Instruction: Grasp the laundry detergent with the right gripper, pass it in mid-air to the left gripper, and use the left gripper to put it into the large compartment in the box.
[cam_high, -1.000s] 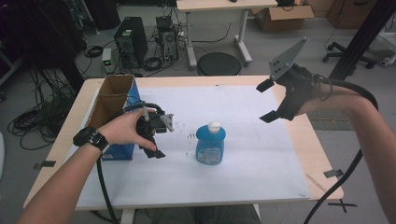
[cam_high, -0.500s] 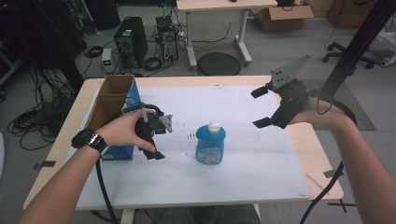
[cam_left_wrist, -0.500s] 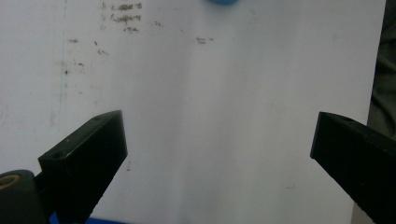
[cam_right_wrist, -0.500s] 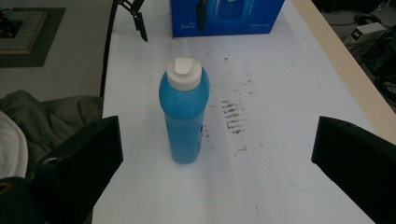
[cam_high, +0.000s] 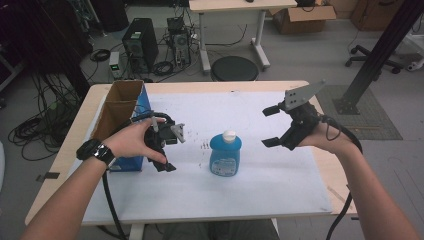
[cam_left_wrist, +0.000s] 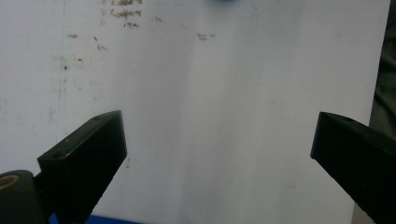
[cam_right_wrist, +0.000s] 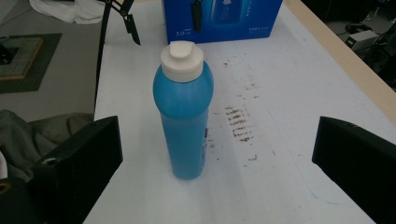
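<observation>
A blue bottle (cam_high: 225, 152) with a white cap stands upright in the middle of the white mat (cam_high: 280, 175). My right gripper (cam_high: 268, 127) hovers to its right, open, jaws pointing at it from a short gap. In the right gripper view the bottle (cam_right_wrist: 184, 116) stands ahead between the wide-apart jaws of my right gripper (cam_right_wrist: 217, 140), nothing touching it. My left gripper (cam_high: 172, 150) is held to the left of the bottle, open and apart from it, beside the blue box (cam_high: 122, 125). In the left gripper view the left gripper (cam_left_wrist: 219, 140) has bare mat between its jaws.
The open-topped blue cardboard box (cam_right_wrist: 224, 18) stands at the mat's left edge. The wooden table rim (cam_high: 320, 165) runs close on the right. On the floor behind are a black stool (cam_high: 234, 68), computer towers (cam_high: 140, 45) and cables.
My right gripper has come down and leftward, from high over the table's right edge to level with the bottle. The left gripper and bottle have stayed put.
</observation>
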